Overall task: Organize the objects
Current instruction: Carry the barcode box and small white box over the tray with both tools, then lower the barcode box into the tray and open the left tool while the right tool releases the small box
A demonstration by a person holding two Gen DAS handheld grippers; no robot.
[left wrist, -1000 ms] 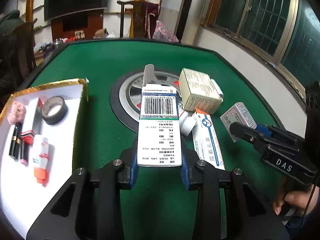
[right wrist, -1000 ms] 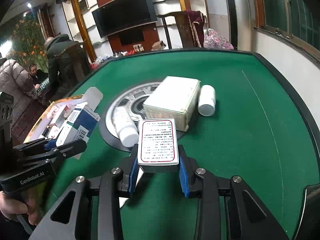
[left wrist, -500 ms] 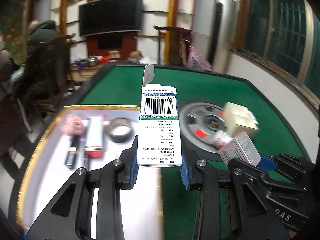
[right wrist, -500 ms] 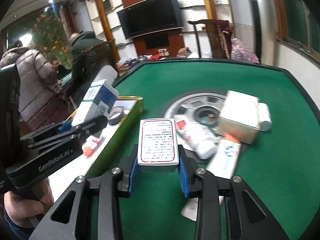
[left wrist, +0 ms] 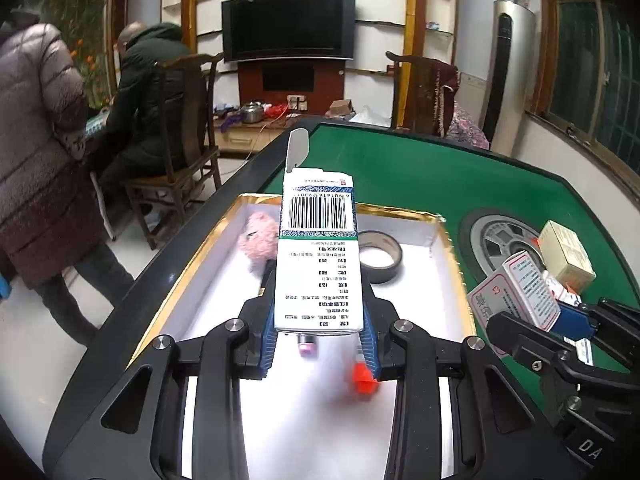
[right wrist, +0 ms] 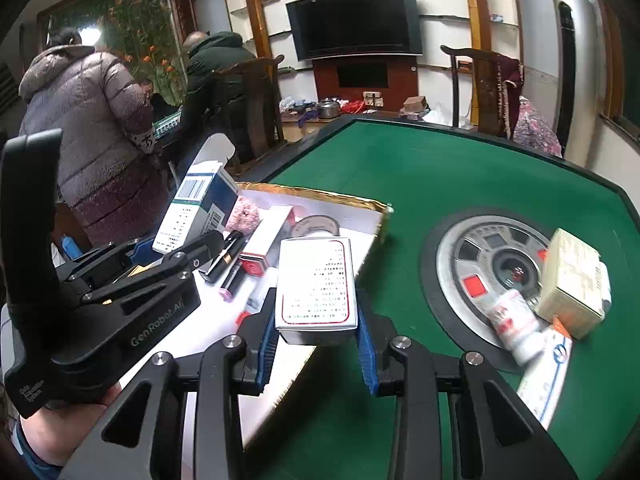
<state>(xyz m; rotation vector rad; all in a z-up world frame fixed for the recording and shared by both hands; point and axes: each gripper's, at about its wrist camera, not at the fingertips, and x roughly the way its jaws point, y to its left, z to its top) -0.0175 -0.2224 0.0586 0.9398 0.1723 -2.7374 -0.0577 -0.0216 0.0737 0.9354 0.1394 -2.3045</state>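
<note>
My left gripper (left wrist: 318, 344) is shut on a tall white and blue medicine box with a barcode (left wrist: 318, 256), its top flap open. It hangs over the white gold-rimmed tray (left wrist: 208, 300) at the left of the green table. My right gripper (right wrist: 318, 344) is shut on a small white box with a red border (right wrist: 316, 284), held above the tray's right edge (right wrist: 320, 194). In the right wrist view the left gripper (right wrist: 176, 248) and its barcode box (right wrist: 196, 208) are at the left. The left wrist view has the right gripper (left wrist: 560, 320) with the red-bordered box (left wrist: 528, 292) at the right.
In the tray lie a black tape roll (left wrist: 378, 256), a pink fluffy item (left wrist: 258, 236), lipsticks (right wrist: 230, 256) and an orange-capped tube (left wrist: 364, 376). Around the table's round centre dial (right wrist: 500, 264) lie a cream box (right wrist: 572, 284), a white bottle (right wrist: 514, 320) and a long carton (right wrist: 548, 376). People and chairs stand beyond the left edge.
Both grippers have swung left from the table's centre to over the tray, each still carrying its box. The loose boxes by the dial have stayed in place.
</note>
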